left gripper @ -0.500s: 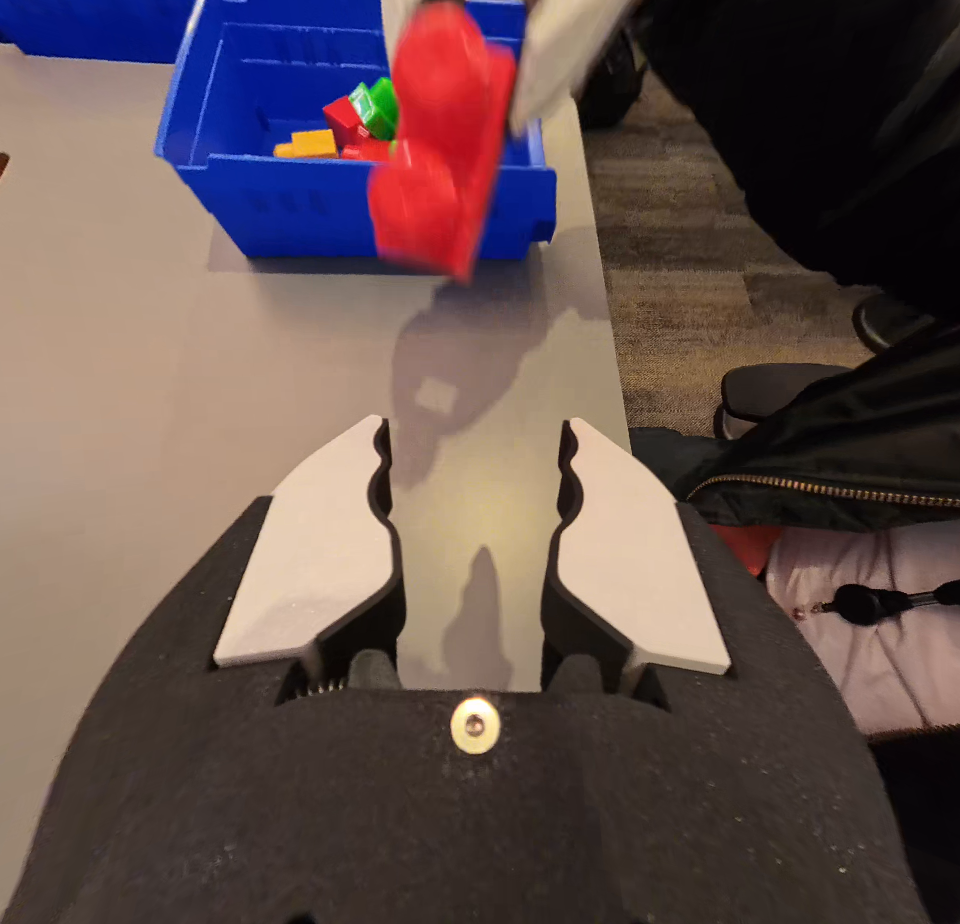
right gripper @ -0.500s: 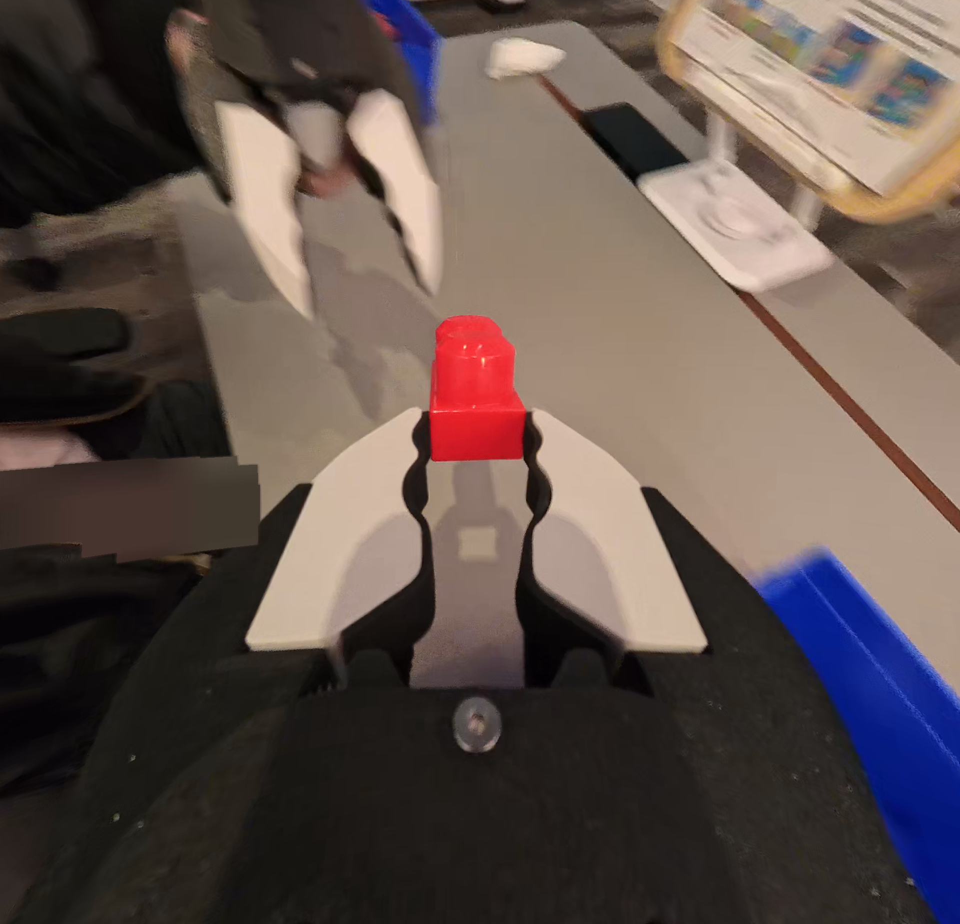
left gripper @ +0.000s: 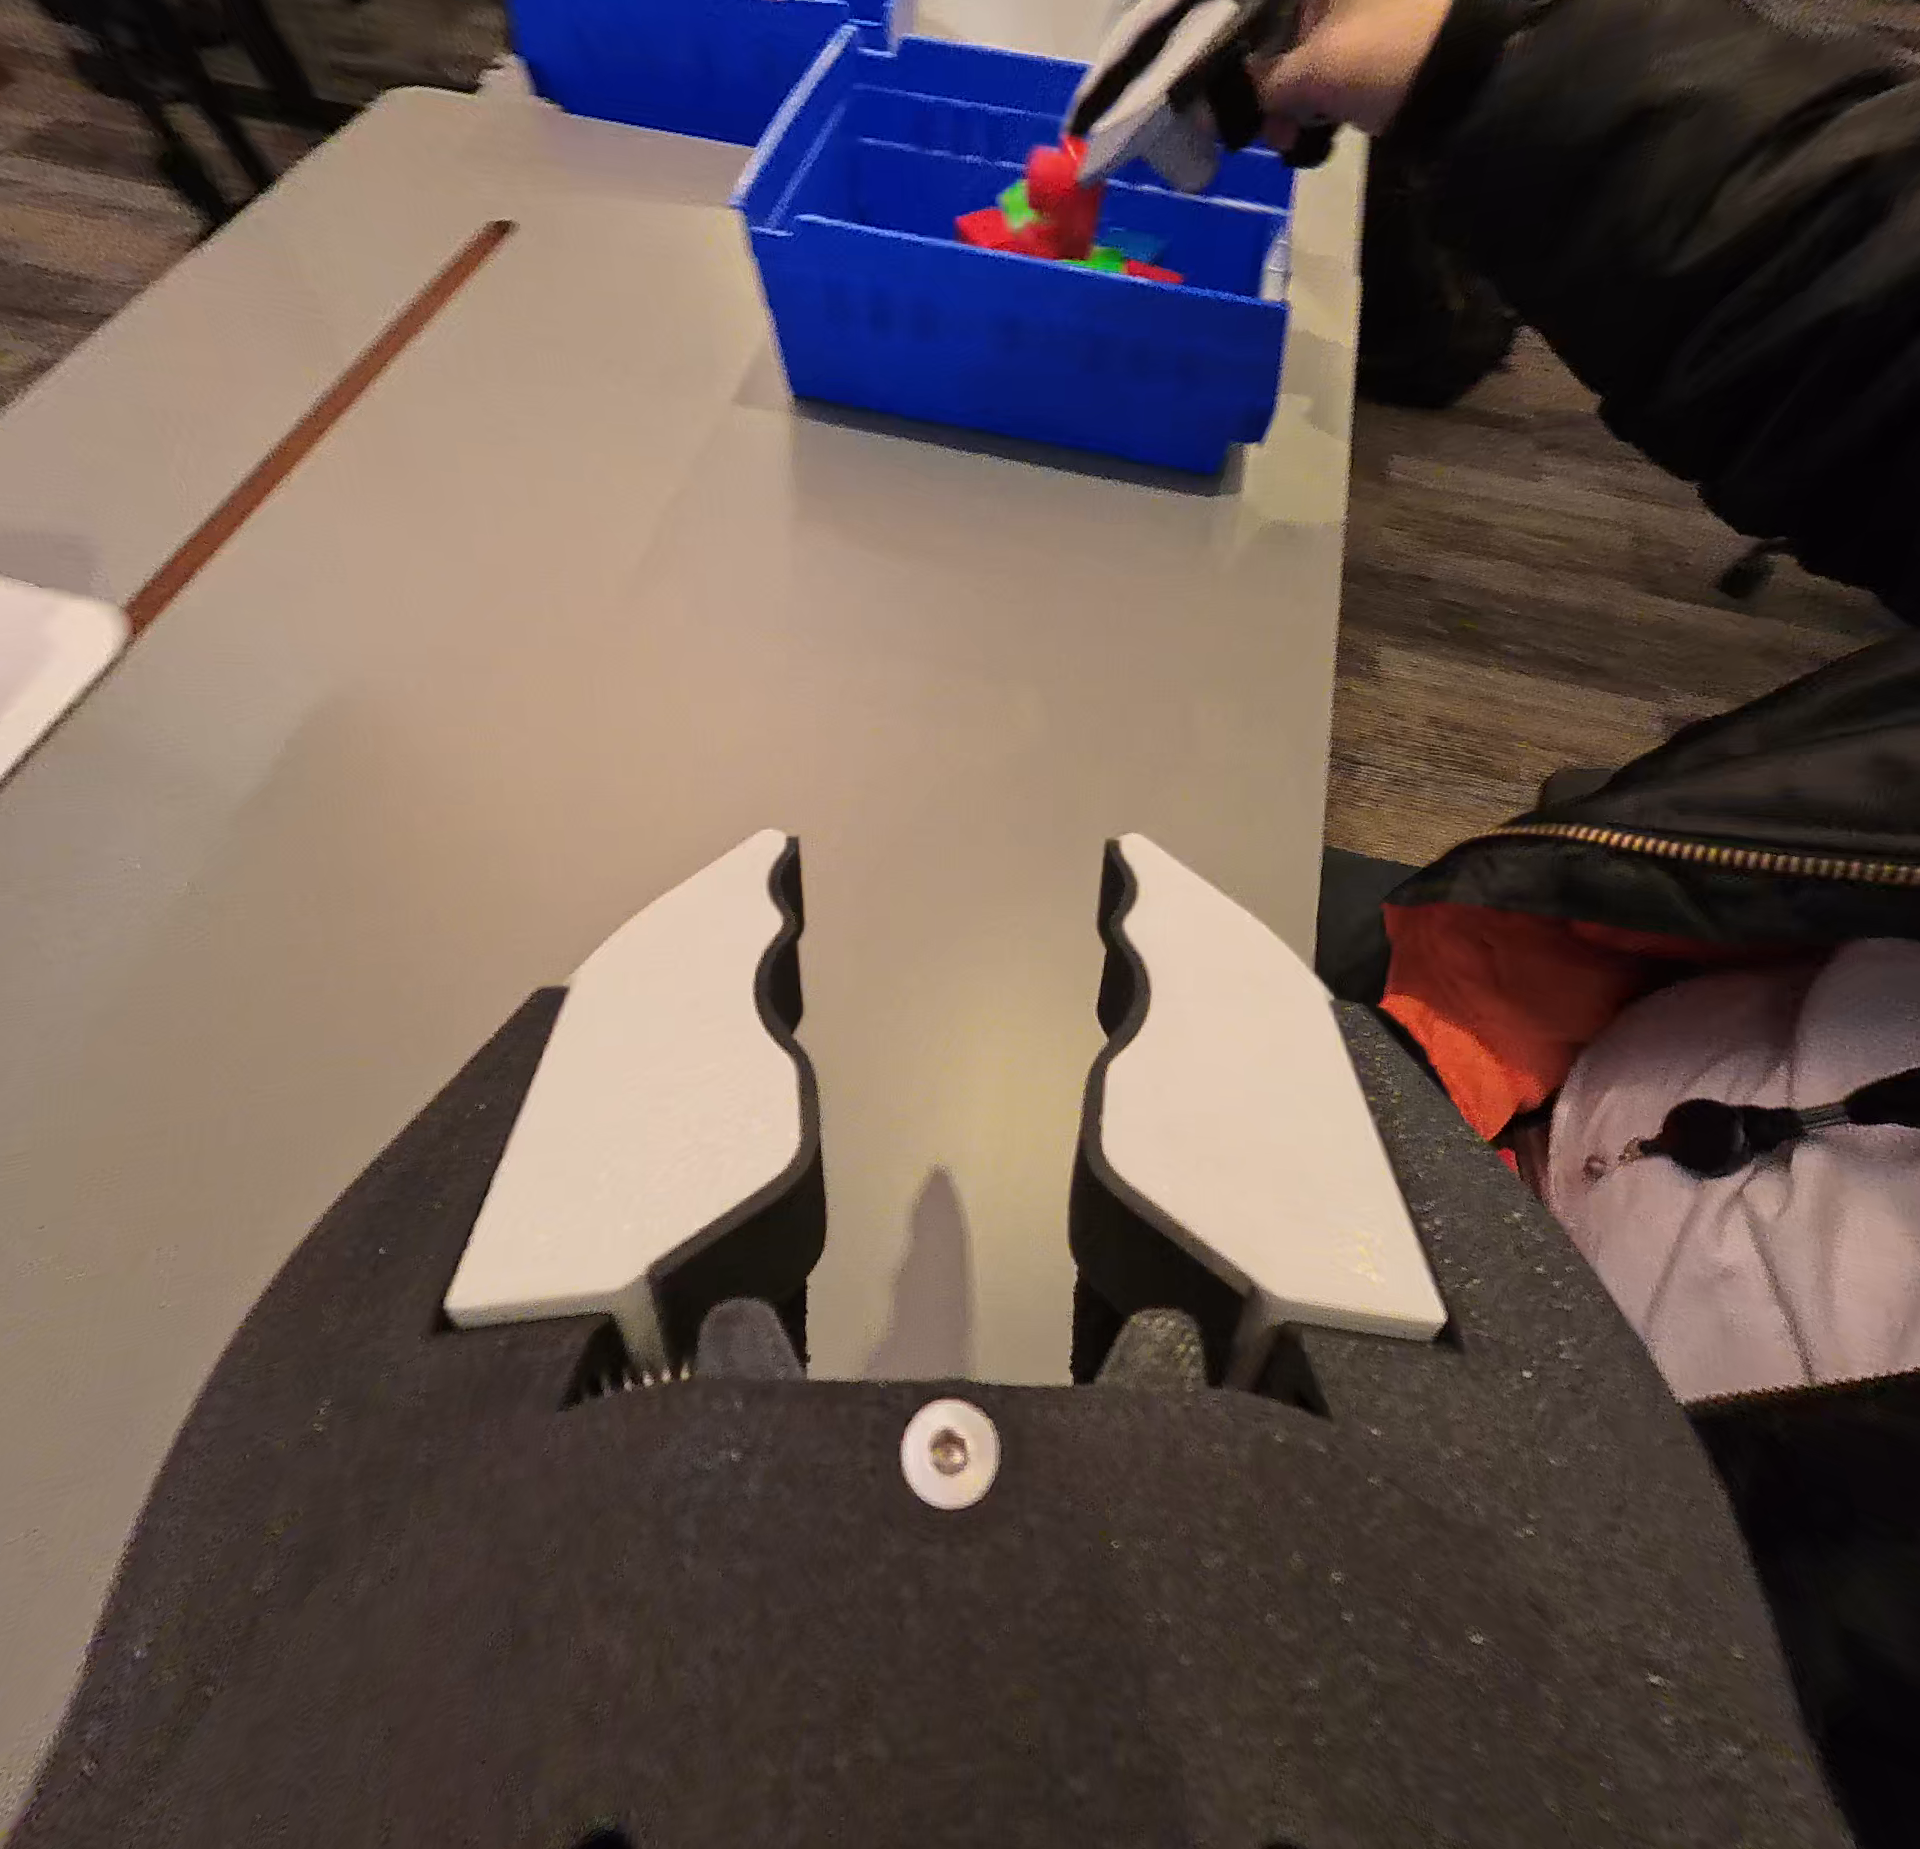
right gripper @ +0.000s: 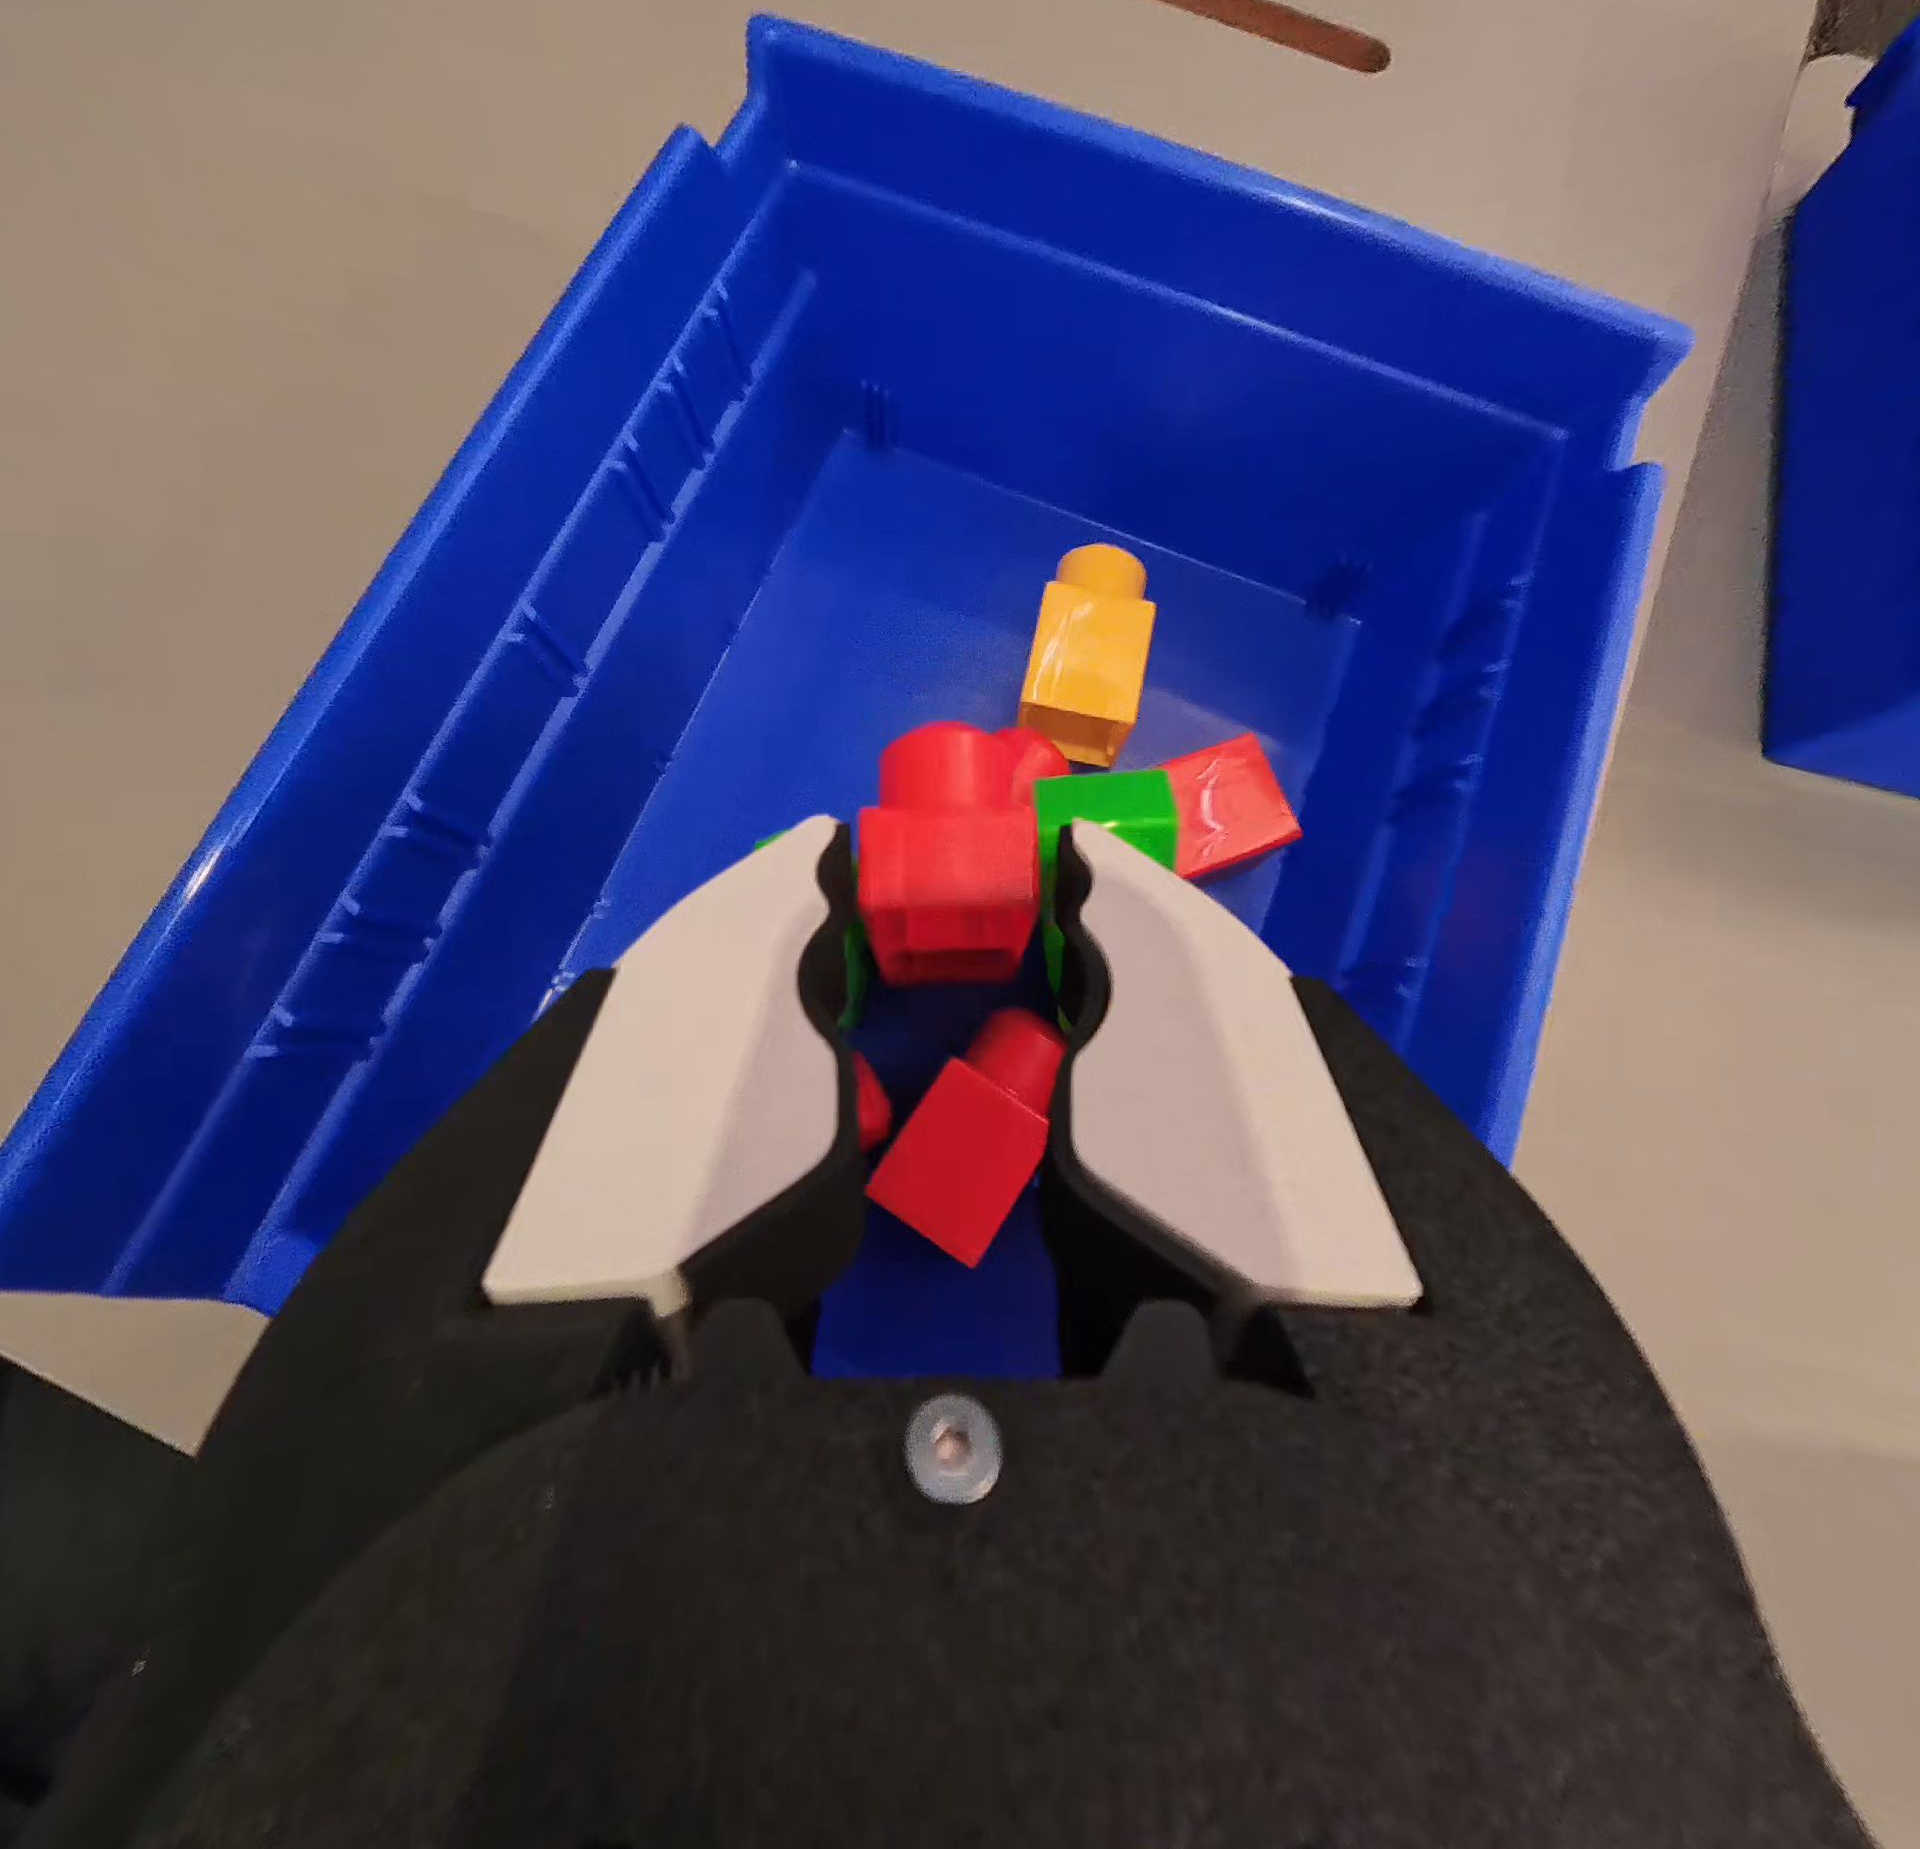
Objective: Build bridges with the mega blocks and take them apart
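Observation:
My right gripper (right gripper: 951, 854) hangs over the blue bin (right gripper: 623, 656), shut on a red mega block (right gripper: 945, 895) with its stud pointing away from me. Under it in the bin lie a yellow block (right gripper: 1086, 667), a green block (right gripper: 1107, 812) and other red blocks (right gripper: 961, 1155). The left wrist view shows the same bin (left gripper: 1018, 345) at the far end of the grey table (left gripper: 520, 656), with the right gripper (left gripper: 1081, 142) holding the red block (left gripper: 1060, 194) above it. My left gripper (left gripper: 951, 864) is open and empty, low over bare table.
A second blue bin (left gripper: 675, 43) stands behind the first. A brown slot (left gripper: 312, 428) runs along the table's left part, with a white object (left gripper: 42, 656) at the left edge. The person's black sleeve (left gripper: 1714, 241) and jacket lie off the table's right edge. My hands' fingertips stand some 50 centimetres from each other.
My right gripper has carried the red block from over the bare table to over the blue bin. My left gripper has drawn back from the bin and stays open.

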### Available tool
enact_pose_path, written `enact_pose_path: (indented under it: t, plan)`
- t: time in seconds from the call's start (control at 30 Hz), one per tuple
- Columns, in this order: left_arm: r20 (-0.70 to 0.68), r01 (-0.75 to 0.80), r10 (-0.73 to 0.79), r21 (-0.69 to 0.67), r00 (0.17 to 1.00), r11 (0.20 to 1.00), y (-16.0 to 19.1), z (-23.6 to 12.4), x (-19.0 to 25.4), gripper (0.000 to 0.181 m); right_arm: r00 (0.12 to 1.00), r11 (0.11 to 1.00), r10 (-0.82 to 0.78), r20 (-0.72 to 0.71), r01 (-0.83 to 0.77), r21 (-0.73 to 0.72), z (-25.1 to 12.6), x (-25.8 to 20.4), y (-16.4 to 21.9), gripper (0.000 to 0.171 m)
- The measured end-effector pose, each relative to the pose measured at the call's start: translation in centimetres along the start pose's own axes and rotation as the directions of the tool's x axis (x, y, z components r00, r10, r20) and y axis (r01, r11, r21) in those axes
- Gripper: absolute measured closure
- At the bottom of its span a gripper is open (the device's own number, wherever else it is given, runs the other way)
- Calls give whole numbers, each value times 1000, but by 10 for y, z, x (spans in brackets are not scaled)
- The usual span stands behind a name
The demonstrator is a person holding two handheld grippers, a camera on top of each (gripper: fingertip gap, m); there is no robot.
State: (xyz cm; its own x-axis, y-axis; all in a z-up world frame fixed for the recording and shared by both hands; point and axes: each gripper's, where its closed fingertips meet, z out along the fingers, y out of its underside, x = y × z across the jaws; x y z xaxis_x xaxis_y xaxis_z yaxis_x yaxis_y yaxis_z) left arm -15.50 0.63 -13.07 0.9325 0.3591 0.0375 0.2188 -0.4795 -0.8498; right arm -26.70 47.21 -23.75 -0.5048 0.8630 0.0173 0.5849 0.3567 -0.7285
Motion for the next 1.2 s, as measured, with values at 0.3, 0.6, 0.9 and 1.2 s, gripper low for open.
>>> enact_pose_path:
  t: [0.3,0.6,0.9,1.2]
  plan:
    - [528,195,-135,-58,838,979,91,-214,-79,127,996,977,-91,13,87,196,-42,-34,-44,132]
    - [626,198,239,-546,742,814,242,-299,-159,125,960,959,-208,186,162,233,-34,-126,-73,133]
    - [430,80,409,-762,805,643,293,-293,-220,128,957,974,-179,229,140,179,-30,-162,-72,136]
    - [281,60,321,-829,905,556,334,-291,-236,121,955,975,-48,293,-18,220,-21,-171,-90,137]
